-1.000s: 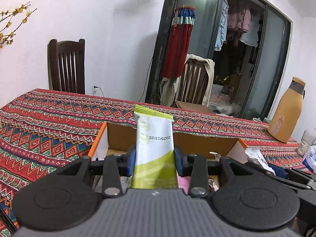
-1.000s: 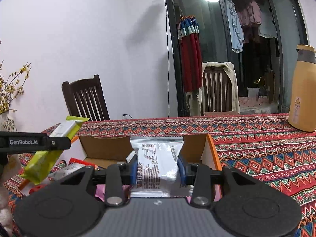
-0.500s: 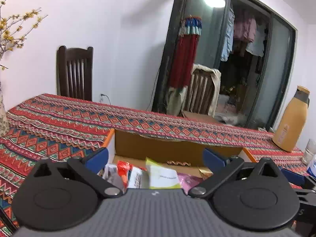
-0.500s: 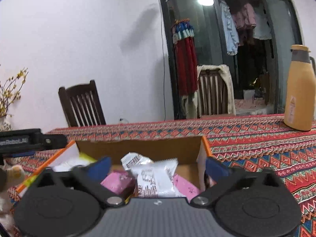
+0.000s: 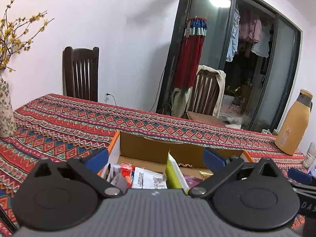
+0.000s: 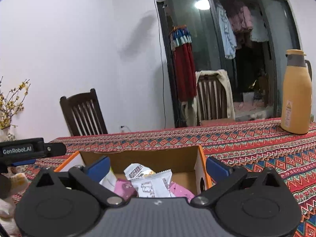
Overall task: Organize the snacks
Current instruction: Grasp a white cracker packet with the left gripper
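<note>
While right hides it, green packet (image 5: 173, 174)

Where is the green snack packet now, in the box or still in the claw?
In the cardboard box: the green packet leans among other snacks, and the left claw stands open.

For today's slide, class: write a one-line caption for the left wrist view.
Left gripper open over a cardboard box of snack packets, green packet leaning among them.
</note>
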`<state>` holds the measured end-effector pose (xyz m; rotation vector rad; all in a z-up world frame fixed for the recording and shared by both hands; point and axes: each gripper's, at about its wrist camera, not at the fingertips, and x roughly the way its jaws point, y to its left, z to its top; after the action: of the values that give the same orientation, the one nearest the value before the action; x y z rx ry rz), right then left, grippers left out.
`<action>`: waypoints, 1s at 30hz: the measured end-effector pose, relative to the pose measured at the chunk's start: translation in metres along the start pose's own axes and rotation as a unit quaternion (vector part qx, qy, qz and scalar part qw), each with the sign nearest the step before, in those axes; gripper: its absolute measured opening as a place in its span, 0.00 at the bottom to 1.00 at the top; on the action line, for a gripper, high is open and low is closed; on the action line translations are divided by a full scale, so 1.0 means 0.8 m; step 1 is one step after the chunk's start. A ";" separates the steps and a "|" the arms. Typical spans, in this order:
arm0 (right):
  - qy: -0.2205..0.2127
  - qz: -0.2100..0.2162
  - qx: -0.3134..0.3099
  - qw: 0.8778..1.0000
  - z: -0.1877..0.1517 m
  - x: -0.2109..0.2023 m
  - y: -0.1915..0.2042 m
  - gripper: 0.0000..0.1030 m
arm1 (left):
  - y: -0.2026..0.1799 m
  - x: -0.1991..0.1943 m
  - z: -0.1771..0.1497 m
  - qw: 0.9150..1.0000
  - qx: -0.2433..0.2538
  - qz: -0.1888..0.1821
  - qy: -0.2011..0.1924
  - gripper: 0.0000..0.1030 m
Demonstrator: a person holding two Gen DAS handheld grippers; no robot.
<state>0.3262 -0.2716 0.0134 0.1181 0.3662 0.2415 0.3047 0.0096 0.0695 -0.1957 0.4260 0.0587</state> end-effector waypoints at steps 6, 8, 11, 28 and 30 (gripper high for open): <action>0.003 -0.008 -0.023 1.000 -0.002 -0.037 -0.006 1.00 | 0.001 -0.021 -0.005 0.999 0.027 0.010 0.021 1.00; 0.011 -0.009 -0.028 1.000 -0.011 -0.051 -0.011 1.00 | -0.001 -0.032 -0.015 0.999 0.039 0.011 0.028 1.00; 0.031 -0.008 -0.032 0.999 -0.028 -0.070 -0.019 1.00 | -0.004 -0.044 -0.034 0.998 0.052 0.008 0.047 1.00; 0.102 -0.032 -0.017 0.994 -0.138 -0.131 -0.074 1.00 | -0.055 -0.072 -0.159 0.981 0.080 -0.014 0.174 1.00; 0.098 -0.028 -0.016 0.995 -0.142 -0.131 -0.076 1.00 | -0.063 -0.071 -0.166 0.980 0.086 -0.015 0.180 1.00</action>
<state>0.2025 -0.3492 -0.0661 0.0529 0.5607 0.2046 0.2043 -0.0672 -0.0163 -0.0404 0.7862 -0.0453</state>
